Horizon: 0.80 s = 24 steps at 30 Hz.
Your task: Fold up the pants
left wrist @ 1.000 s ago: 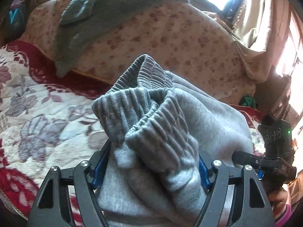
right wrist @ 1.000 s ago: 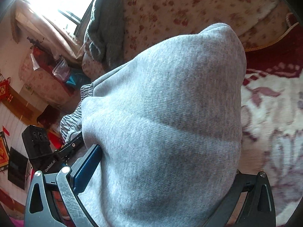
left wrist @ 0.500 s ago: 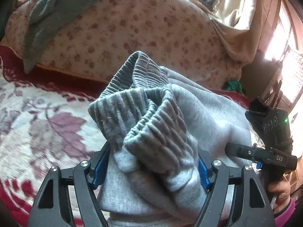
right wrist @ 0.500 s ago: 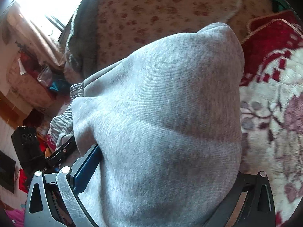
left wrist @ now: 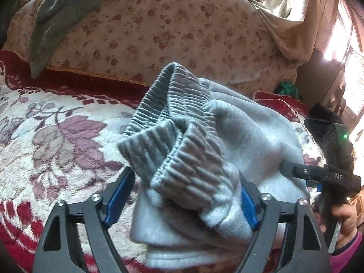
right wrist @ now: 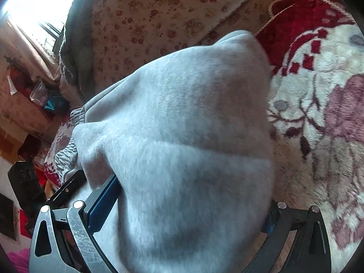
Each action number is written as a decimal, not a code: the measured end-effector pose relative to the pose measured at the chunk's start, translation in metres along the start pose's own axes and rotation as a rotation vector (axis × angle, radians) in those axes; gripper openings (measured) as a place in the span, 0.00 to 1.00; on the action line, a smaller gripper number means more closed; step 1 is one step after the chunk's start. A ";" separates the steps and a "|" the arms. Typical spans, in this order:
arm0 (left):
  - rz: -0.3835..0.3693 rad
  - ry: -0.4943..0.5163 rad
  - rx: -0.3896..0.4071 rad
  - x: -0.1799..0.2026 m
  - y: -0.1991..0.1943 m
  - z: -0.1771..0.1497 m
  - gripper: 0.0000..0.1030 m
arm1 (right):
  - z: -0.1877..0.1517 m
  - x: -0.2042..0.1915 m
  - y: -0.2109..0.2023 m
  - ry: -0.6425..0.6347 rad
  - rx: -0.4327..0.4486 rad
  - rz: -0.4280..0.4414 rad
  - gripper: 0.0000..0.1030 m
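Left gripper [left wrist: 182, 195] jaws opening, pants [left wrist: 227, 141] between them; right gripper [right wrist: 182, 211] clamped on pants. Lay fold flat on blanket [left wrist: 56, 136], clear of red border, before withdrawing.

Left hand-held gripper [left wrist: 182, 195] opening; right hand-held gripper [right wrist: 182, 207] clamped, angled downward

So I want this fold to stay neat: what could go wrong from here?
1. The left gripper is opening with the bunched waistband between its fingers; released there, the band may land crumpled rather than flat.
2. The right gripper is buried under a thick heap of the grey pants, so it could drag the layers askew when withdrawn.
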<state>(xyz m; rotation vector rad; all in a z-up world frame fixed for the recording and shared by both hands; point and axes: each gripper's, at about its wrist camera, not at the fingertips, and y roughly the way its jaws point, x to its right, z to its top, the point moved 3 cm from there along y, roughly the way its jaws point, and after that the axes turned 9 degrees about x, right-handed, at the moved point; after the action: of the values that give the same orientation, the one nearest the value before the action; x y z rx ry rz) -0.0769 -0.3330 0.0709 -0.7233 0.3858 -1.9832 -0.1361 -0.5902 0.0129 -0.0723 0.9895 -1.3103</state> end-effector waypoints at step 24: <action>0.112 0.258 0.195 0.078 -0.060 0.041 0.88 | -0.018 -0.070 -0.090 -0.160 0.328 -0.388 1.00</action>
<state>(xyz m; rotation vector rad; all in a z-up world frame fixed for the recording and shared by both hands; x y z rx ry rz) -0.1209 -0.3697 0.1610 -0.3173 0.3700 -1.9783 -0.2111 -0.5528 0.0916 -0.1204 0.6314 -1.7791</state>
